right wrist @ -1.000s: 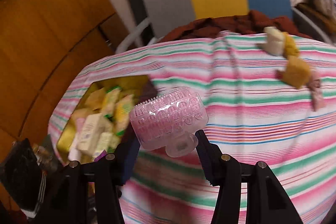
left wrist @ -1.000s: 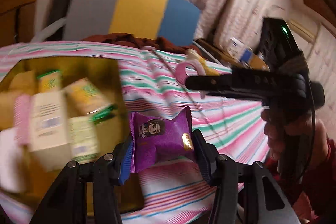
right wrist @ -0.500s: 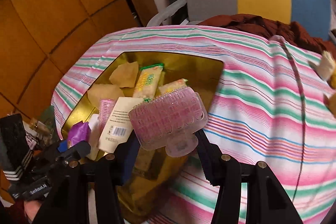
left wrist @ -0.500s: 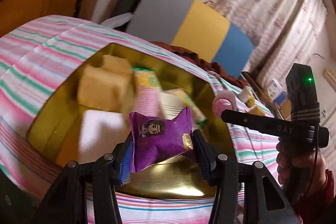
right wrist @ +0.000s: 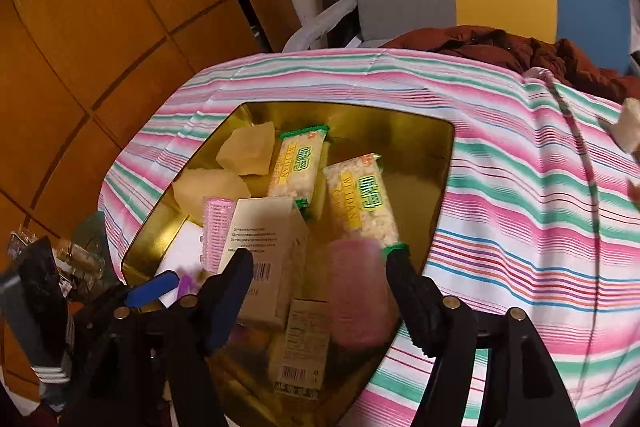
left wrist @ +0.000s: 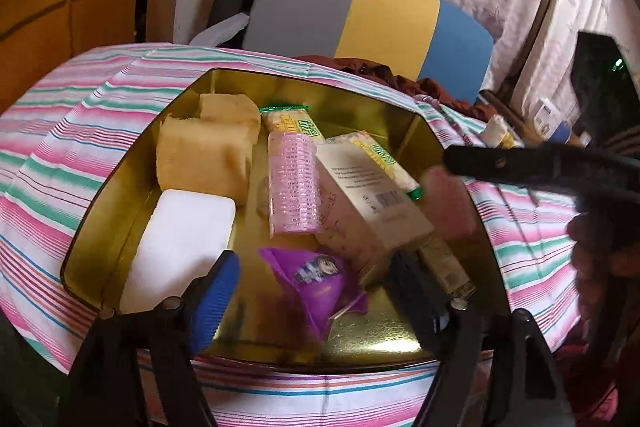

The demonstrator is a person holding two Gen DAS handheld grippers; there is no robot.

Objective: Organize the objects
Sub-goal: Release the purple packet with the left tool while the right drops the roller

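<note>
Now both sets of jaws are opening over the gold tin (left wrist: pixel 120 203): the left gripper (left wrist: pixel 316 291) spreads clear of the purple snack packet (left wrist: pixel 320 279) on the tin's floor, and the right gripper (right wrist: pixel 320 287) parts around the blurred pink hair roller (right wrist: pixel 356 299) among the boxes.

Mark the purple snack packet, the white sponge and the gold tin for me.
purple snack packet (left wrist: pixel 320 273): left wrist view, on its printed front.
white sponge (left wrist: pixel 180 239): left wrist view, middle of its top face.
gold tin (left wrist: pixel 304 89): left wrist view, on its far inner wall.
</note>
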